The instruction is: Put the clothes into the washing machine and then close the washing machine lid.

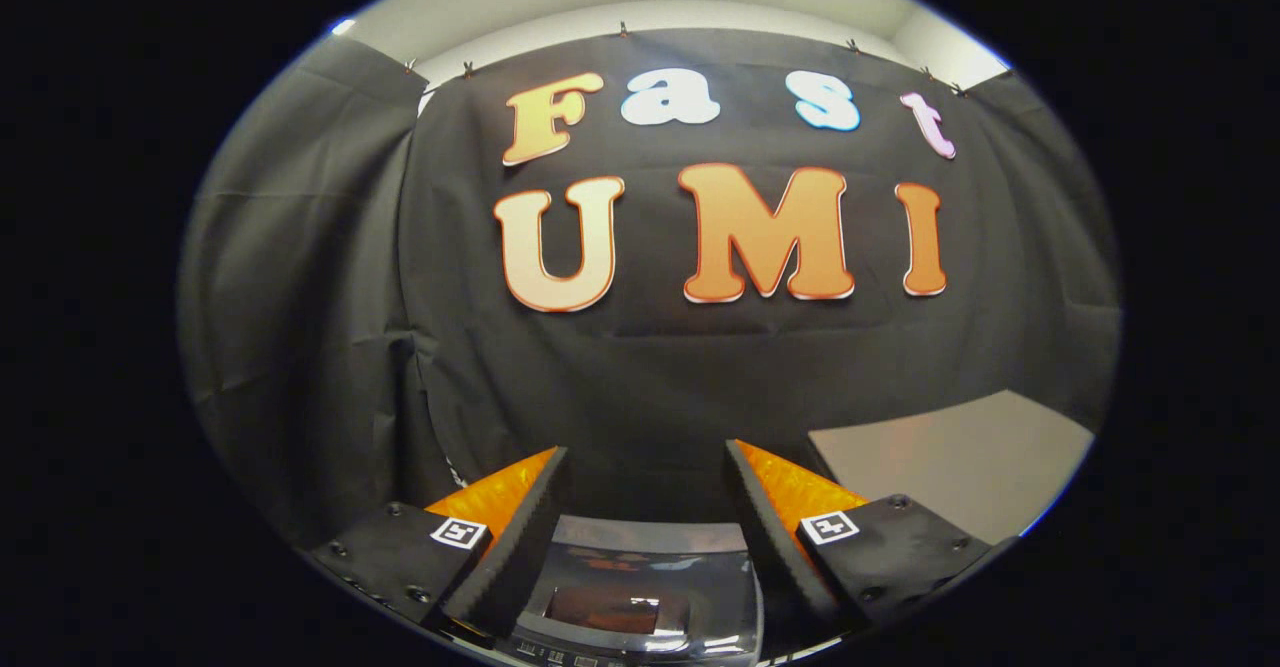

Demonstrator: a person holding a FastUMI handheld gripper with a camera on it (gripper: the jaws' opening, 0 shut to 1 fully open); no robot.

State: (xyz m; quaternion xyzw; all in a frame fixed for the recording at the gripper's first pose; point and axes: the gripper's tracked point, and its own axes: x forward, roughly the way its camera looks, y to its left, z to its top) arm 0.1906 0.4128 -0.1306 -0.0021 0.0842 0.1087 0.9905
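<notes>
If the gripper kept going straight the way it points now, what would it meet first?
Probably the black cloth wall. The open gripper holds nothing and points over the washing machine lid; depth is unclear.

The washing machine lid (pixel 640 587) is glossy dark grey with a silver band along its far edge. The table (pixel 950 457) is pale grey. The booth wall (pixel 330 327) is black cloth.

Gripper-mounted view, facing booth wall (pixel 650 377)

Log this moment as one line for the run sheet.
gripper: open, holding nothing | washing machine: glossy top below, between the fingers | table: beyond the fingers | clothes: unseen | lid state: cannot tell
</notes>
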